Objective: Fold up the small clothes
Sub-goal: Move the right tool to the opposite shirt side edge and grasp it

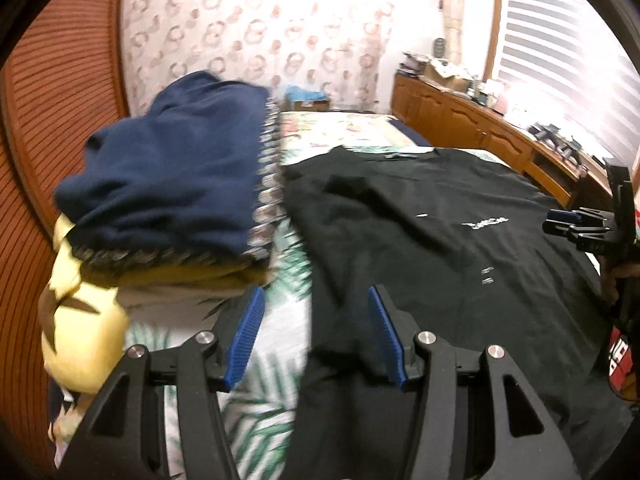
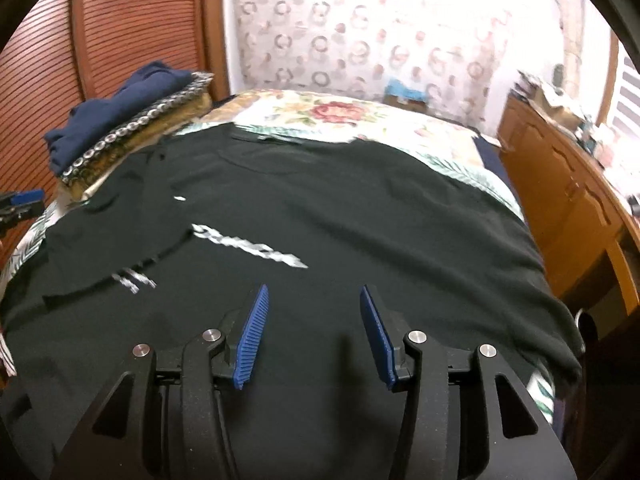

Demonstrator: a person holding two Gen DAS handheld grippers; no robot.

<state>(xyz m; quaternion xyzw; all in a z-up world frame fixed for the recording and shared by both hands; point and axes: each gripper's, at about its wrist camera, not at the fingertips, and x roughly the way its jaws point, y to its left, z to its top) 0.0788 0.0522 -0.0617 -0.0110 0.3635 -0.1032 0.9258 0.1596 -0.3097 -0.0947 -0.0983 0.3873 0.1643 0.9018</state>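
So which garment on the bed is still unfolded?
The black T-shirt with white print, spread flat across the bedspread. The navy garment and the yellow one under it sit folded in a stack beside it.

A black T-shirt (image 2: pixel 320 208) with white lettering across its front lay spread out, slightly wrinkled, over the leaf-patterned bedspread. To its left sat a stack of folded clothes (image 1: pixel 168 184), a navy garment with patterned trim topmost, yellow pieces beneath.
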